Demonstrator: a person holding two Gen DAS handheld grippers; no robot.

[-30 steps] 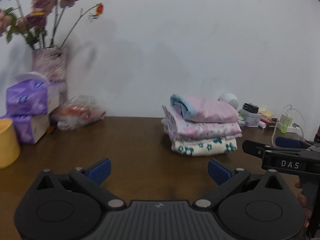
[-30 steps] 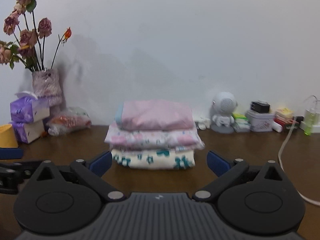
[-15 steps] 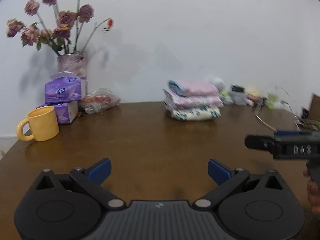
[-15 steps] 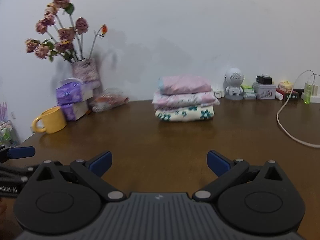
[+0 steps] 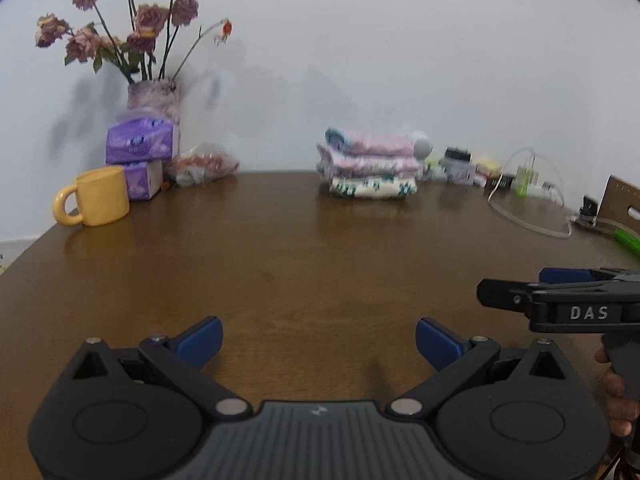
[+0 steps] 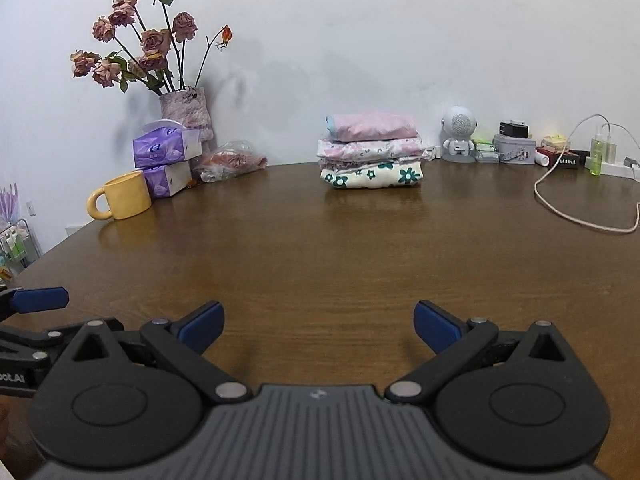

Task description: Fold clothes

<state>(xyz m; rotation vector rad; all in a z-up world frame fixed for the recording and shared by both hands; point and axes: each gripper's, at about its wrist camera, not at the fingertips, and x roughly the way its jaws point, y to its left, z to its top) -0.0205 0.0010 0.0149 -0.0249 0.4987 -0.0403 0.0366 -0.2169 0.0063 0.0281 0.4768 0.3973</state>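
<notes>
Pulled back from the far wall, both grippers. Wide brown table (image 6: 320, 248) bare across the middle. Stack of folded clothes (image 6: 372, 156) far, centre, well apart from either tool. Left gripper (image 5: 318, 342) spread wide, empty; right gripper (image 6: 317, 326) likewise.

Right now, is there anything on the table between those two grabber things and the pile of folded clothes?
Nothing visible. Bare brown table runs from the open right gripper and open left gripper to the folded clothes. The yellow mug sits off left, the white cable off right.
</notes>
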